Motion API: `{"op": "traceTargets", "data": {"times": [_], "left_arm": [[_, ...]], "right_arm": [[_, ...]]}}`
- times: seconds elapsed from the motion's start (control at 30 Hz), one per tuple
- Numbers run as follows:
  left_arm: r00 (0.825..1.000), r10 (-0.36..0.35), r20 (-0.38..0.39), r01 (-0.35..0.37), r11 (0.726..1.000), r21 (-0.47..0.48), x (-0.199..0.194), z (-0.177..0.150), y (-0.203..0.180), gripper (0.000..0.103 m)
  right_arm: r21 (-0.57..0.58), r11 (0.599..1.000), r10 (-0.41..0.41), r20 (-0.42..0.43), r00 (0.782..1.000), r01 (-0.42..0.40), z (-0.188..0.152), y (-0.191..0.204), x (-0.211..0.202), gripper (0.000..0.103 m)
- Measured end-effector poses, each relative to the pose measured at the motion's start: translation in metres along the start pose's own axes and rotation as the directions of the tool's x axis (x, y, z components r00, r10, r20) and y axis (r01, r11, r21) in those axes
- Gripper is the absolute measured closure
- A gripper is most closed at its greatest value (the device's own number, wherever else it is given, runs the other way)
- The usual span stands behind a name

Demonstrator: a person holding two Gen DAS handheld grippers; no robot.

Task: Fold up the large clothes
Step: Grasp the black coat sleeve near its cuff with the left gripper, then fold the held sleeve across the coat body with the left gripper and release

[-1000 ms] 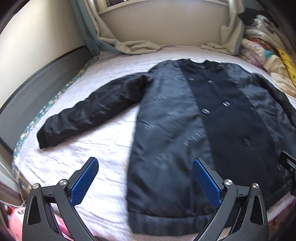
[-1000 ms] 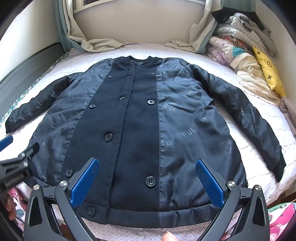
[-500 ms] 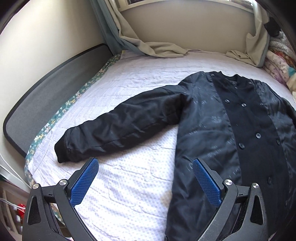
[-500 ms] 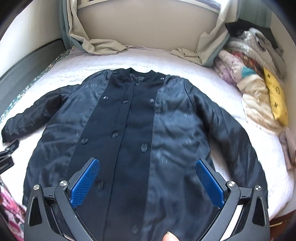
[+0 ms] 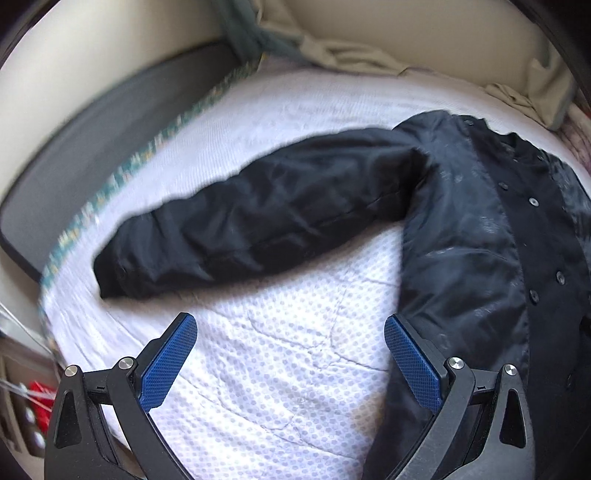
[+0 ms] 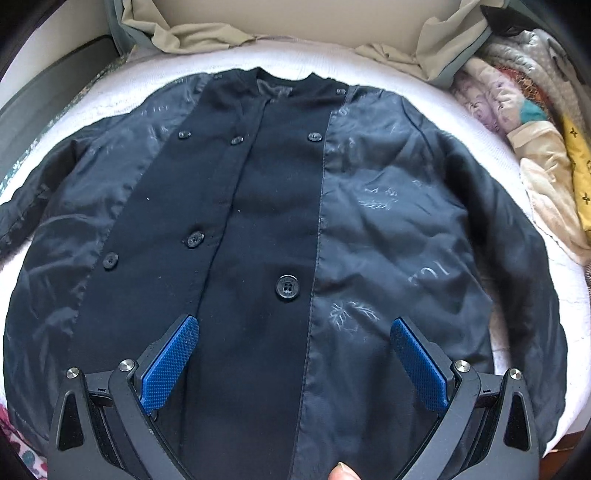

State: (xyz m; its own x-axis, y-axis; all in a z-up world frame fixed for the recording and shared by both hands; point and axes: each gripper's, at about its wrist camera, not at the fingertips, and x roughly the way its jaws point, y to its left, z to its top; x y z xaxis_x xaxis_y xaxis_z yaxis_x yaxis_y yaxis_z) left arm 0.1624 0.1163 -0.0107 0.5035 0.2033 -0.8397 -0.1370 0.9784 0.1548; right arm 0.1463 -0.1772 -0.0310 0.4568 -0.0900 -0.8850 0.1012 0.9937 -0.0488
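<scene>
A large dark navy coat lies flat, front up and buttoned, on a white quilted bed. Its left sleeve stretches out to the left across the bed. My left gripper is open and empty, above bare quilt just below that sleeve, with the coat's side edge by its right finger. My right gripper is open and empty, low over the coat's middle front, near a large button. The coat's hem is hidden below both views.
A dark grey bed frame panel runs along the left side. Beige curtains bunch at the head of the bed. A pile of clothes and bedding lies at the right edge.
My left gripper has swung left and closer, from the coat's body to the sleeve area. My right gripper has moved forward and lower over the coat's front. Both stay open.
</scene>
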Motion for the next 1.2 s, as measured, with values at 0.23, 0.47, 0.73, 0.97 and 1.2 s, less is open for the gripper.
{"op": "traceTargets", "data": {"times": [0.23,0.47,0.73,0.97,1.2], "left_arm": [[0.985,-0.07,-0.158,0.042,0.984,-0.172,0.039,0.021,0.048,0.0],[0.959,-0.177,-0.221,0.089,0.929,-0.36,0.067,0.056,0.109,0.001],[0.936,-0.32,-0.148,0.175,0.786,-0.593,0.084,0.049,0.167,0.008],[0.897,-0.438,-0.061,0.255,0.625,-0.738,0.105,0.046,0.194,0.02],[0.89,-0.456,0.004,0.264,0.508,-0.82,0.12,0.049,0.208,0.026]], "right_arm": [[0.025,1.0,0.02,-0.075,0.997,-0.018,0.004,-0.001,0.025,0.0],[0.064,0.997,0.052,-0.119,0.991,-0.045,0.0,-0.005,0.039,0.0],[0.083,0.995,0.065,-0.126,0.99,-0.055,0.004,-0.004,0.036,0.0],[0.151,0.982,0.132,-0.127,0.983,-0.113,0.001,-0.021,0.019,0.0],[0.1,0.991,0.097,-0.091,0.991,-0.088,-0.004,-0.012,0.008,0.0]]}}
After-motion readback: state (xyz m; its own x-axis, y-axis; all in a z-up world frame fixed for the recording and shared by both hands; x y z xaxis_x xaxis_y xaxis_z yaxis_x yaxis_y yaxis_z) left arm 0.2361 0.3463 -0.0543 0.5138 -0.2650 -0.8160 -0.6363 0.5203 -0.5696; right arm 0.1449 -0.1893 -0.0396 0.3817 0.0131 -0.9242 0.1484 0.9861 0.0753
